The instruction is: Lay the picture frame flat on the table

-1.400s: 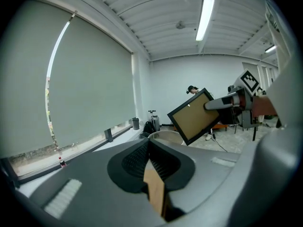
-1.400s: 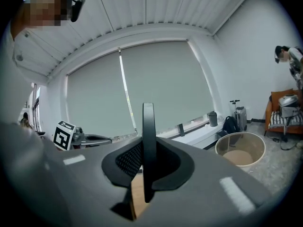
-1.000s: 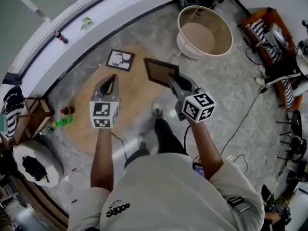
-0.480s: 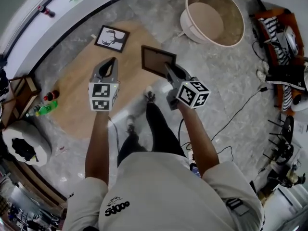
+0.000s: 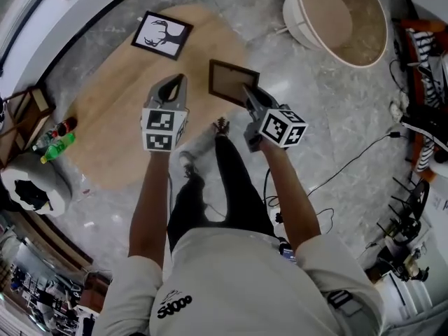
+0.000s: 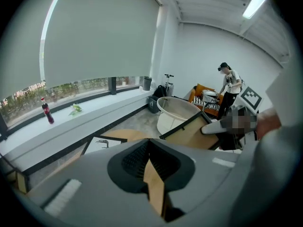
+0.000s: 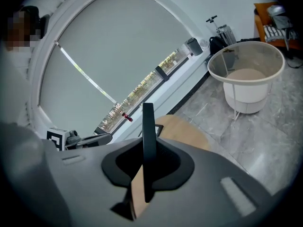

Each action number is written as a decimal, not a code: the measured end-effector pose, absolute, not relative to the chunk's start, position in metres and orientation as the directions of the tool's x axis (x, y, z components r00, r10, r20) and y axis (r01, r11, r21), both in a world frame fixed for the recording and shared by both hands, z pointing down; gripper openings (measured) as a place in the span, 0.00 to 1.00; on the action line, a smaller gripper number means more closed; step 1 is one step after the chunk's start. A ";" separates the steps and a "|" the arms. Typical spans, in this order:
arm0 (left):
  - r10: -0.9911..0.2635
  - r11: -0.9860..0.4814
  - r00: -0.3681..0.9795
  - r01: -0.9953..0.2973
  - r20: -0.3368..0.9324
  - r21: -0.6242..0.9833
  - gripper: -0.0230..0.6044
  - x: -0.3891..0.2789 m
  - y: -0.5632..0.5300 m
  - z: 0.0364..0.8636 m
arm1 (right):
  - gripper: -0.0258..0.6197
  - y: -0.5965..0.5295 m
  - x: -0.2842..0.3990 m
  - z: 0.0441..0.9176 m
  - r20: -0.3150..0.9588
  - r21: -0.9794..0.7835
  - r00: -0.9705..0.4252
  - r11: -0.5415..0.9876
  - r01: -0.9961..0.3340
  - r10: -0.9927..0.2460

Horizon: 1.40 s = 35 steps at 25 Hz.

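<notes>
Describer: Both grippers have come forward over the round pale-wood table (image 5: pixel 119 117) since a second ago. They also stand a little closer together. The grip itself looks unchanged.

Listener: What is being held?

Describer: The right gripper (image 5: pixel 248 93) is clamped on the dark-rimmed rectangular picture frame with a brown panel (image 5: pixel 231 81), pinching its near right edge. From that gripper's own camera the frame shows edge-on, a thin black bar rising straight ahead from between the jaws.

Listener: Where does it lie from the claw?

Describer: It lies ahead and to the left of the jaw tips, in the air and tilted, not yet flat. Its longer visible side seems to run crosswise to the jaws. The tabletop lies below and to the left of the claw, and I judge the frame hangs above the table's near right edge.

Listener: And the other hand?

Describer: The left gripper (image 5: pixel 176 82) hovers apart from the frame, to its left, with its jaws drawn together and nothing between them. The right one is nearer, since it already holds the frame.

Listener: Anything nearby?

Describer: A black-framed white picture of a deer (image 5: pixel 161 35) lies flat on the table, well ahead and left of both claws. The coming move likely turns on tipping the frame's far edge down onto bare wood.
</notes>
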<state>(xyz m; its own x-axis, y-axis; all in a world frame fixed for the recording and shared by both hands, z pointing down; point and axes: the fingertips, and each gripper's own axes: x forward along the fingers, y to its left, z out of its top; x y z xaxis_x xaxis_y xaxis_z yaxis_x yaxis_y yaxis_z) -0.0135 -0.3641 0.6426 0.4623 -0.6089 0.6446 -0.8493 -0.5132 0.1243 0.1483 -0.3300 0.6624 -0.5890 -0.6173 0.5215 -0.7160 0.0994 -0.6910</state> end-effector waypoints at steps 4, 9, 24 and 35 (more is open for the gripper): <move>-0.582 -0.505 0.459 -0.851 0.672 0.144 0.05 0.000 -0.370 0.675 | 0.11 -0.336 0.151 0.708 0.545 -0.721 -0.605 0.044 -0.691 -0.580; -0.534 -0.527 0.475 -0.834 0.699 0.164 0.05 0.019 -0.373 0.715 | 0.11 -0.346 0.155 0.764 0.590 -0.721 -0.611 -0.005 -0.692 -0.528; -0.466 -0.522 0.492 -0.824 0.735 0.221 0.05 0.034 -0.366 0.772 | 0.12 -0.356 0.159 0.828 0.595 -0.766 -0.632 -0.114 -0.632 -0.497; -0.438 -0.534 0.534 -0.802 0.723 0.269 0.05 0.046 -0.348 0.789 | 0.22 -0.332 0.177 0.865 0.638 -0.751 -0.640 -0.165 -0.639 -0.428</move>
